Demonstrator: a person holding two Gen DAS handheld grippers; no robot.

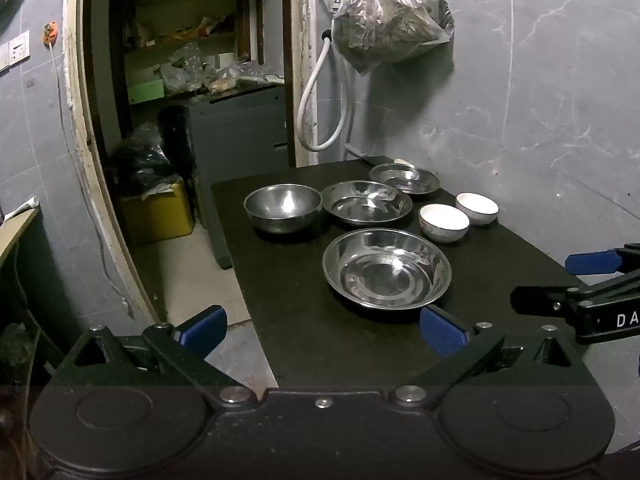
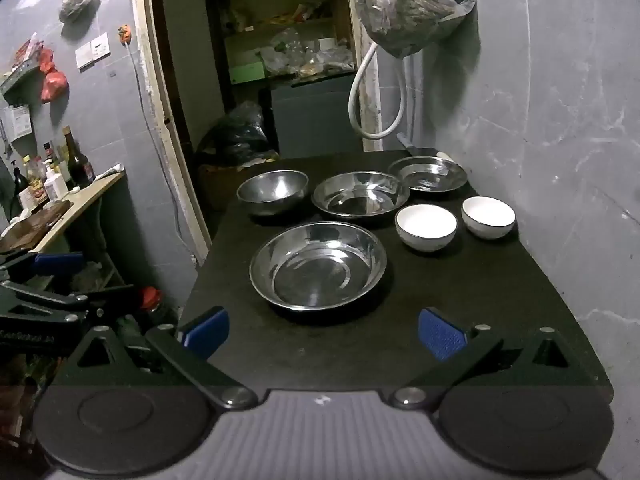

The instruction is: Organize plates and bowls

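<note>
Lowest in the left wrist view, the left gripper (image 1: 323, 330) has its blue-padded jaws spread as wide as they go, with nothing between them; it hangs over the near left corner of the black table (image 1: 304, 340). The right gripper (image 2: 323, 330) is just as wide and just as empty in its own view, and its fingers also enter the left wrist frame at the right edge. Just above the pads, at frame centre, lies the nearest steel plate (image 2: 318, 266) — wide, shallow, shiny. Right of it and a little higher stand two white bowls (image 2: 426, 226) (image 2: 488, 216), side by side, apart from each other. Higher still runs a row: a deep steel bowl (image 2: 273, 191) at left, a second steel plate (image 2: 360, 196) in the middle, a third, smaller steel plate (image 2: 427, 173) at right near the grey wall (image 2: 560, 120). Above that, a plastic bag (image 2: 416, 4) hangs beside a white hose (image 2: 360, 92) — top centre of the frame.
</note>
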